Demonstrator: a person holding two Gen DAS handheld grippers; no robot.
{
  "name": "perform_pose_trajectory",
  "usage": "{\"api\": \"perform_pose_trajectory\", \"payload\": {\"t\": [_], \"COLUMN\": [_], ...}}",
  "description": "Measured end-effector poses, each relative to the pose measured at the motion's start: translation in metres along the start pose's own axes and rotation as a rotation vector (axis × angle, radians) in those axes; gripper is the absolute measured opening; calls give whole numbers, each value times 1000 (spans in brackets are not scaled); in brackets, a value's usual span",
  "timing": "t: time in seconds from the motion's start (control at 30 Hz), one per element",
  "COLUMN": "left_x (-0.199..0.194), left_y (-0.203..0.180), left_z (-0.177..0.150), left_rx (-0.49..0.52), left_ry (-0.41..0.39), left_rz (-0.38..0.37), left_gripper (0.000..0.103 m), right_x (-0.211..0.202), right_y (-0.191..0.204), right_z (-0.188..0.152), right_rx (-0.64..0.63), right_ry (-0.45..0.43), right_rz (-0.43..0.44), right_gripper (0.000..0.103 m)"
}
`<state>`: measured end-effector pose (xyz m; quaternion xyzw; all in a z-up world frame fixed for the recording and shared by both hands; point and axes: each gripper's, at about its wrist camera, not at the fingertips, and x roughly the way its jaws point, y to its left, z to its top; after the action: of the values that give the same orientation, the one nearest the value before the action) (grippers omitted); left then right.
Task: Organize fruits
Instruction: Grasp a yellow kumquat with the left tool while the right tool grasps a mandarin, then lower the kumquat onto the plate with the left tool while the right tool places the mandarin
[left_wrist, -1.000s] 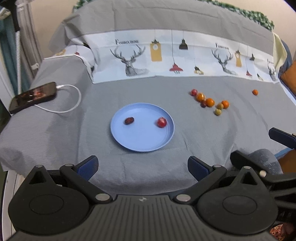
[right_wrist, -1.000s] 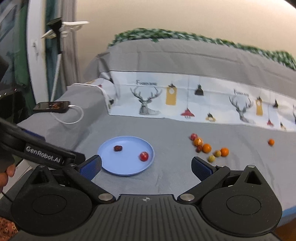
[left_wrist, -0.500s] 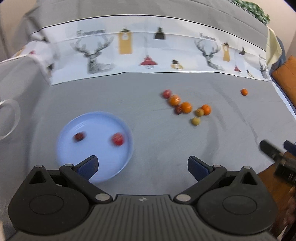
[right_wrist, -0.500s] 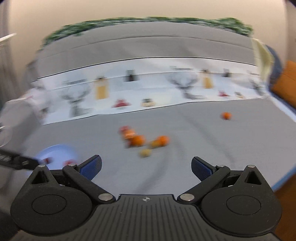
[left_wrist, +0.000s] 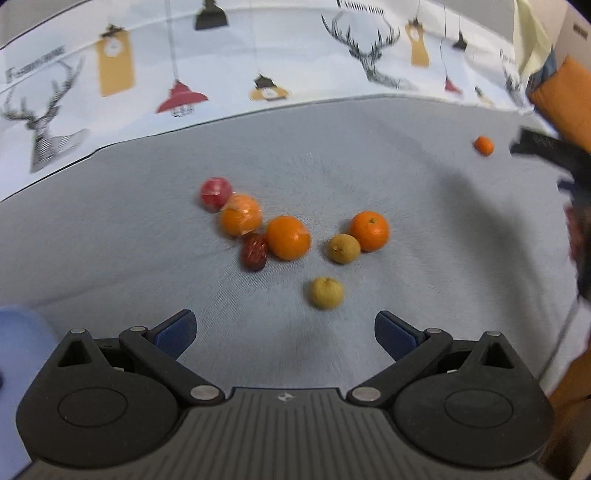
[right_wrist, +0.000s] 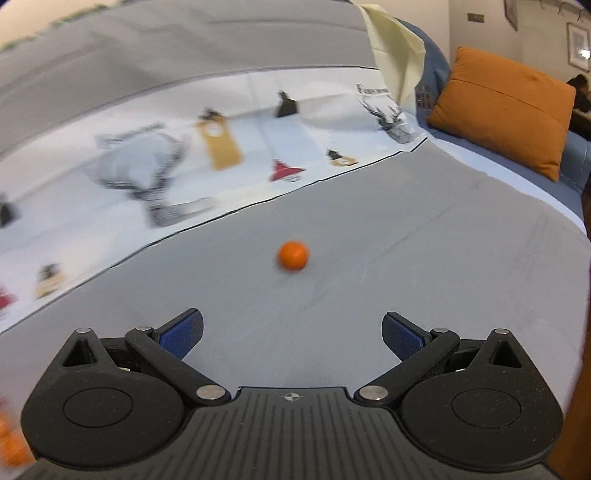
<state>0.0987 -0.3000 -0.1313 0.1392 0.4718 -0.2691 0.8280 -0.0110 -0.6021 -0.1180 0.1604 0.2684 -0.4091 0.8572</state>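
Facing lone orange (right_wrist: 293, 255), ahead of right gripper's (right_wrist: 291, 334) spread jaws.

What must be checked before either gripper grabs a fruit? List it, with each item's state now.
1. Left gripper open and empty: ok.
2. Right gripper open and empty: ok.
3. Lone orange centred ahead of the right gripper, nothing beside it: ok.
4. Nearest yellow fruit apart from the cluster, ahead of the left gripper: ok.
5. Date free to grasp: not ok, it touches an orange.
6. Plate in view for the drop: not ok, only an edge shows in the left view.
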Motion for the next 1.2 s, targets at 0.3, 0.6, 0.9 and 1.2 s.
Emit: {"api": "perform_pose_trajectory", "payload": {"t": [0.3, 0.6, 0.9, 1.2], "left_x": [69, 49, -13, -136], "left_y": [-13, -31, -11, 46], "left_z": [16, 5, 4, -22], "left_rx": [95, 202, 143, 34], "left_ry": [20, -78, -92, -74], "left_rz": [-6, -40, -30, 21], "left_gripper": [103, 28, 27, 27], "right_x": [162, 147, 60, -156], "right_y": [7, 7, 9, 42], "right_z": [19, 23, 35, 8], "right_rx": [18, -24, -32, -95], "right_ry": [24, -13, -57, -137], "right_rz": [-77, -21, 21, 328], "right_gripper": [102, 35, 34, 34]}}
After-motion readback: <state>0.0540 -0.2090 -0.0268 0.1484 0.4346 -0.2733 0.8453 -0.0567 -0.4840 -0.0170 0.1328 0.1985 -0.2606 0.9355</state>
